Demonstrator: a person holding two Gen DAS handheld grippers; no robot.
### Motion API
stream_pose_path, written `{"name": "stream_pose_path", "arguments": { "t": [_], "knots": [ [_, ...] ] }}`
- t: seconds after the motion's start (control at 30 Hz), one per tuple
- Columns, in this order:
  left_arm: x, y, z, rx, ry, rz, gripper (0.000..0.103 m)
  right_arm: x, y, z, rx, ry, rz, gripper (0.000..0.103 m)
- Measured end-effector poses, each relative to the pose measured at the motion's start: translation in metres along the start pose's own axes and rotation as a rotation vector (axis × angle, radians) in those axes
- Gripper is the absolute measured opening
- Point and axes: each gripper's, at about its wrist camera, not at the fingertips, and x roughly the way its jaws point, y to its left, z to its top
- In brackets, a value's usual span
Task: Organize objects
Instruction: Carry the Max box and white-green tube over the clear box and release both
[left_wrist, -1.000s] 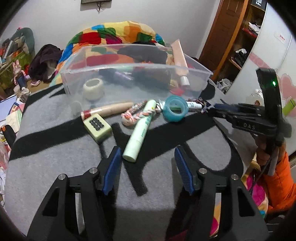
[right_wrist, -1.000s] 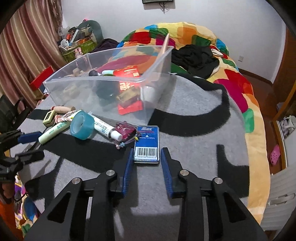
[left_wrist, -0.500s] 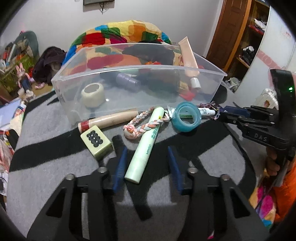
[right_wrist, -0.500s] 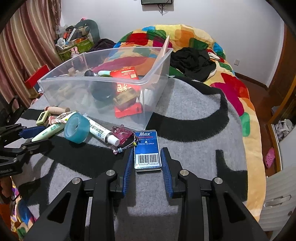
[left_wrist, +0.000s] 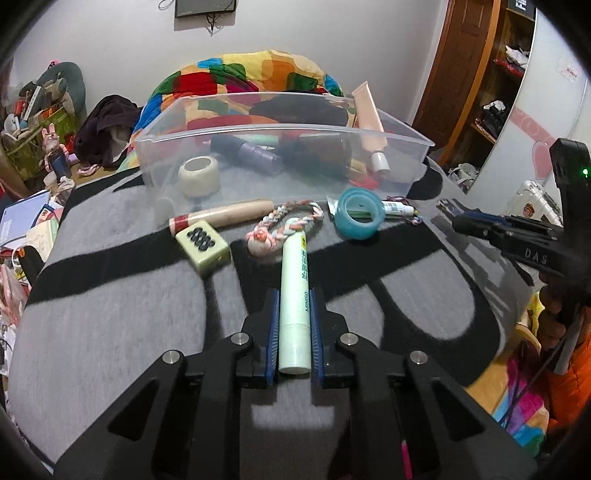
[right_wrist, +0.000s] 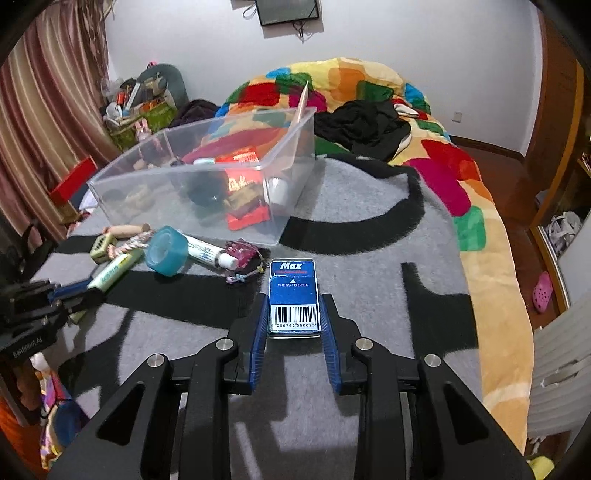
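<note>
Two grippers: left (left_wrist: 294, 295) clamps green tube (left_wrist: 294, 291); right (right_wrist: 293, 299) straddles blue box (right_wrist: 293, 295), bin (right_wrist: 288, 206) ahead.

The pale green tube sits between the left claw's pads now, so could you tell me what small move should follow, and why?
Probably lift it straight up a little. The left claw looks shut on the pale green tube, both pads against its sides, yet the tube's far end lies on the braided cord on the blanket, short of the clear bin. A lift frees it before carrying.
</note>
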Motion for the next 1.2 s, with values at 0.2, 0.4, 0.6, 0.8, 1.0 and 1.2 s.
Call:
{"name": "stream_pose_path", "arguments": {
  "t": [0.2, 0.4, 0.6, 0.8, 1.0, 1.2],
  "knots": [
    [-0.024, 0.002, 0.001, -0.022, -0.054, -0.016, 0.015, -0.021, 0.012, 0.008, -0.008, -0.06, 0.025, 0.025],
    [-0.047, 0.005, 0.018, -0.045, -0.136, -0.046, 0.015, -0.04, 0.027, 0.019, -0.03, -0.124, 0.047, 0.025],
    [-0.064, 0.008, 0.043, -0.045, -0.213, -0.047, 0.015, -0.048, 0.042, 0.033, -0.058, -0.166, 0.059, 0.025],
    [-0.076, 0.011, 0.072, -0.04, -0.271, -0.032, 0.015, -0.044, 0.052, 0.047, -0.08, -0.186, 0.066, 0.025],
    [-0.079, 0.022, 0.107, -0.063, -0.315, -0.025, 0.015, -0.036, 0.054, 0.067, -0.076, -0.207, 0.067, 0.025],
    [-0.067, 0.034, 0.137, -0.093, -0.334, 0.013, 0.015, -0.018, 0.055, 0.09, -0.08, -0.191, 0.057, 0.025]
  ]
}}
